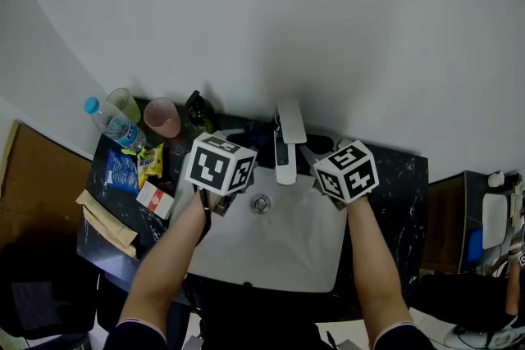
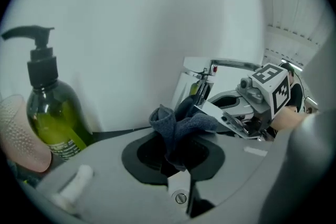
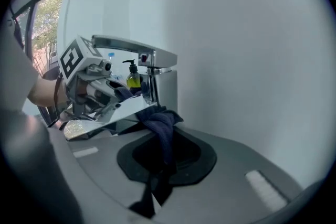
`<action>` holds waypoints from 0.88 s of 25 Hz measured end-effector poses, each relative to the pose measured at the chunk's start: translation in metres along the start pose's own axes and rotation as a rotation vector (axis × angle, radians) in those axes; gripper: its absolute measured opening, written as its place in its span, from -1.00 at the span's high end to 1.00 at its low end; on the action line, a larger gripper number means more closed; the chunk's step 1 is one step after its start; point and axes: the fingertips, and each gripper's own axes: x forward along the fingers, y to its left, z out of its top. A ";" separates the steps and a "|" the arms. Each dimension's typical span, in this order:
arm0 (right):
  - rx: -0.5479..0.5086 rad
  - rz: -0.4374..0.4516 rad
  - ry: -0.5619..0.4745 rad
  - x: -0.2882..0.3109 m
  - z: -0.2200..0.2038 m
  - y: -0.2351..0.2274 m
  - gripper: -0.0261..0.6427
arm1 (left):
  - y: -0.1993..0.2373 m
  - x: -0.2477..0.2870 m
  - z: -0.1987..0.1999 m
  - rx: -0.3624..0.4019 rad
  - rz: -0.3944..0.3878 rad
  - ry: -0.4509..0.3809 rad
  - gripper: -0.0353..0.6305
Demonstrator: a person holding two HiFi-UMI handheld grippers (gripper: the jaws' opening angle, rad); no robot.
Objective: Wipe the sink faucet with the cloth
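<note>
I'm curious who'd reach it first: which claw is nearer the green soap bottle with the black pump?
Left. The left claw is close beside the green soap bottle, on its side of the chrome faucet; the right claw is across the faucet, farther off.

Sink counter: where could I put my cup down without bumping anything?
Bare: the dark counter right of the white basin, and the basin's front half, past the drain. Crowded: the left counter, with water bottle, cups, soap bottle and packets; also the faucet, where the left gripper and right gripper hold the cloth.
</note>
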 end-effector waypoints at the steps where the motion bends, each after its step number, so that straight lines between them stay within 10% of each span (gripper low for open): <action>1: -0.002 0.000 -0.003 -0.001 0.001 0.000 0.85 | 0.000 -0.001 0.001 0.011 0.001 0.001 0.76; 12: 0.064 0.057 0.125 0.031 -0.031 0.002 0.85 | 0.017 0.031 -0.026 0.015 0.056 0.129 0.75; 22: 0.037 0.042 0.097 0.016 -0.012 0.000 0.85 | 0.012 0.012 -0.005 0.024 0.047 0.083 0.76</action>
